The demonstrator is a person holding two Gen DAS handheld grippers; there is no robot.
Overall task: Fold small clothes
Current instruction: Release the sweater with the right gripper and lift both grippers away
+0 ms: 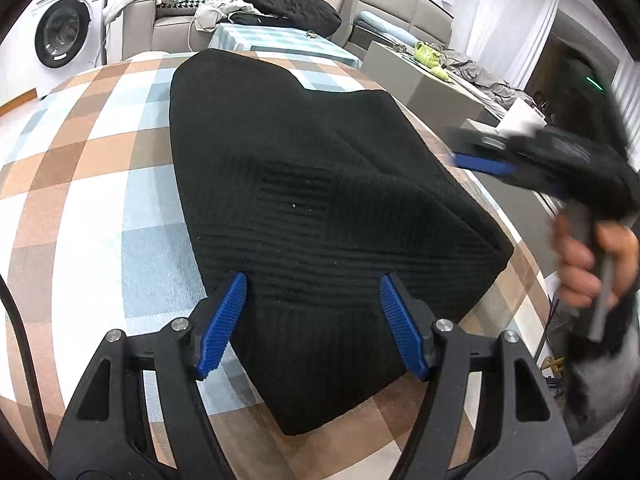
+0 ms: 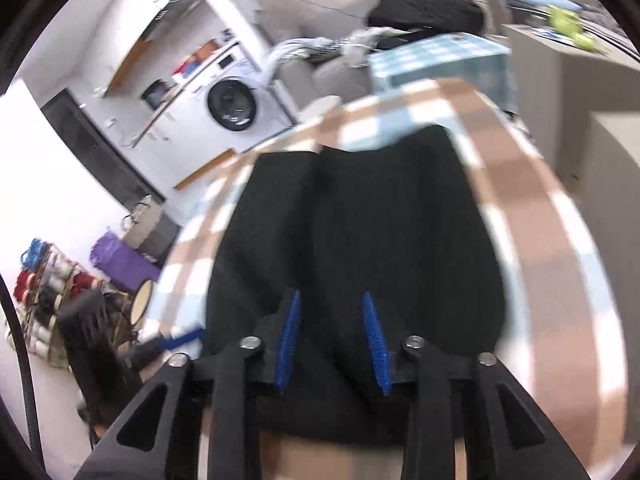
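Black knit shorts [image 1: 320, 200] lie flat on a checked cloth [image 1: 100, 200] of brown, pale blue and white that covers the table, their two legs pointing away toward the far edge and the waist end nearest the cameras. The left gripper [image 1: 312, 292] hovers over the waist end with its blue ribbed pads [image 1: 224, 320] standing wide apart, nothing pinched between them; whether the tips touch the fabric cannot be told. The right gripper [image 2: 332, 312] appears in its own blurred view above the same garment, its pads [image 2: 290, 340] set at a middling gap with no cloth between them. From the left wrist view it shows as a smeared black body with one blue pad at the right edge, clear of the shorts, held by a bare hand [image 1: 592, 260]. Behind the table stand a white washing machine [image 1: 64, 36] and a grey sofa [image 1: 172, 28] heaped with dark and light clothing.
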